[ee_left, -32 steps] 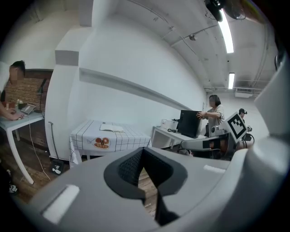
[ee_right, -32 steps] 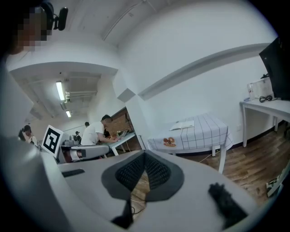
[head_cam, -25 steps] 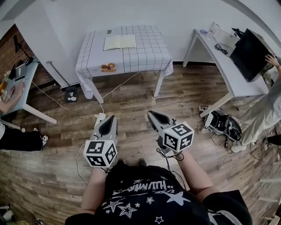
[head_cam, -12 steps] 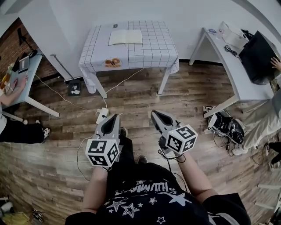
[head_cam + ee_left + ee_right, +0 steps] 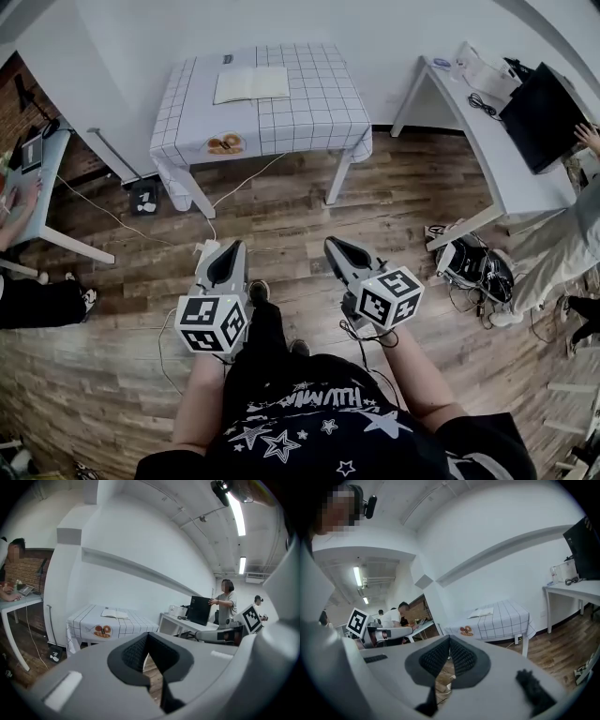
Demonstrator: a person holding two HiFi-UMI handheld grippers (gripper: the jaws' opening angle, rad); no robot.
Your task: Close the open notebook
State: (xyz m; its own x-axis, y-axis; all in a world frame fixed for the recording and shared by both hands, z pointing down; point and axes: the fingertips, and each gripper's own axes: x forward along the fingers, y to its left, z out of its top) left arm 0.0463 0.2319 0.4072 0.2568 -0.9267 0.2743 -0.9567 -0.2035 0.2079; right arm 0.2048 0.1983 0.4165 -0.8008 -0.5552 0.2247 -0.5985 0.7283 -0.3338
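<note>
Brickwork (image 5: 11,108) edges the far left, above a pale desk (image 5: 47,192) that the frame mostly cuts off. My left claw (image 5: 231,246), smooth grey moulded plastic, has its dark ribbed pads (image 5: 133,653) pressed together at the tips and is empty. Ahead of it, across a stretch of wood-plank floor (image 5: 281,206), stands the square worktop (image 5: 309,108), draped in a white cloth with a thin dark grid. The notebook (image 5: 251,84) lies open and flat on it, pale pages up, toward the far edge and well apart from both claws. Near the cloth's front left corner sits an orange-brown round mark (image 5: 225,143); I cannot tell whether it is a print or an object. My right claw (image 5: 331,244) matches the left, pads (image 5: 461,660) closed tip to tip and holding nothing. Farther right, a long white desk (image 5: 478,141) carries a flat black panel (image 5: 539,112) that a person's hand (image 5: 586,131) touches; the person is mostly out of frame. Dark cables (image 5: 478,267) tangle on the floor beneath.
</note>
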